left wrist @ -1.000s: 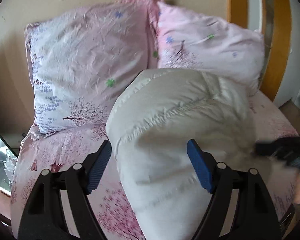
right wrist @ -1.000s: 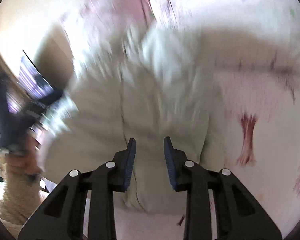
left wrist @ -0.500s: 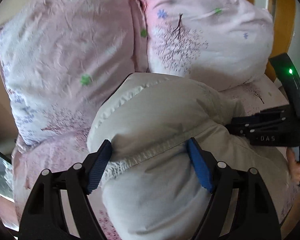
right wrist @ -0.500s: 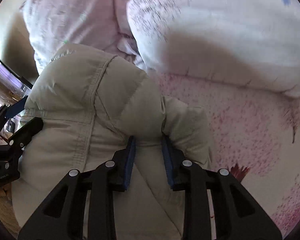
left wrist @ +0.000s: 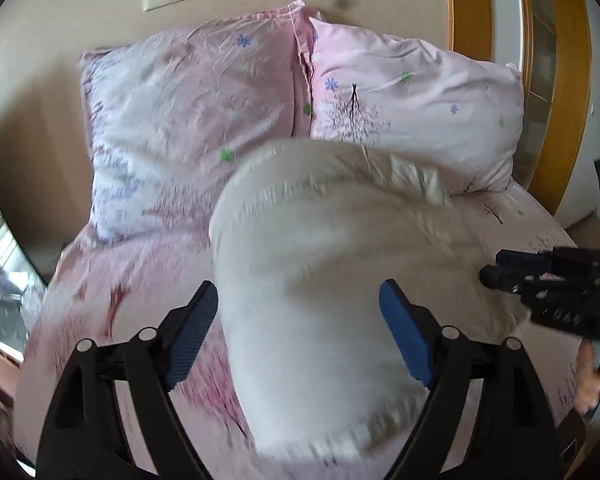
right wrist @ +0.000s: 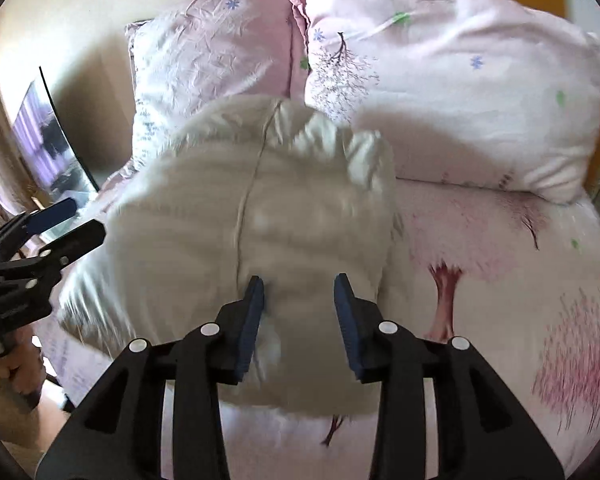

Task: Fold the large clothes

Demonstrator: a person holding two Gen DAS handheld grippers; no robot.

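Fingers first: my left gripper [left wrist: 298,334] is spread wide, pads either side of the puffy cream jacket [left wrist: 340,280] but I can't see either pad biting into it. My right gripper [right wrist: 299,322] is parted too, not pinching anything, with the jacket bulging up between and just beyond its tips. So nothing is gripped, and the jacket sits as a rounded bundle on the pink bedsheet [right wrist: 500,280], directly ahead of both pairs of fingers. Beyond it, touching its far edge, the two pink pillows [left wrist: 400,92] lean against the wall. Here's my worry: this padding is springy, so with nothing holding it the fold could puff open again. And if I press it forward, it may ride up against the pillows and lose its shape.
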